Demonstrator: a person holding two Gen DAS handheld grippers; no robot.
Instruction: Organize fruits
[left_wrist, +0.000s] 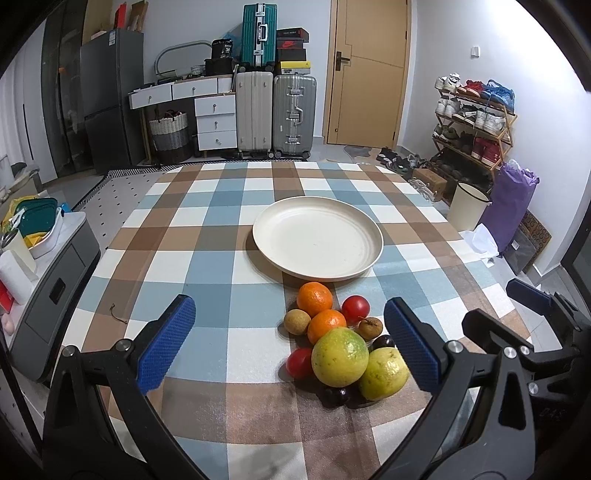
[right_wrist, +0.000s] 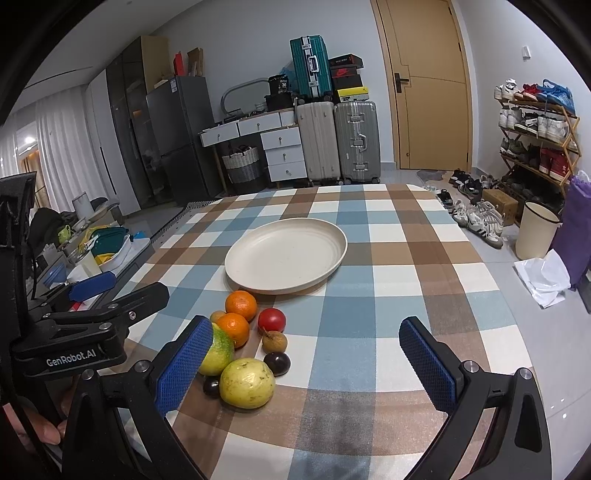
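Note:
An empty cream plate sits mid-table on a checked cloth. Just in front of it lies a heap of fruit: two oranges, two red tomatoes, two yellow-green guavas, brown longans and dark plums. My left gripper is open and empty, low over the table, the heap between its fingers. My right gripper is open and empty, with the heap by its left finger. Each gripper shows at the edge of the other's view.
The checked tablecloth covers the table. A grey cabinet with dishes stands left of it. A cream bin and shoe rack stand right. Suitcases and a door are beyond.

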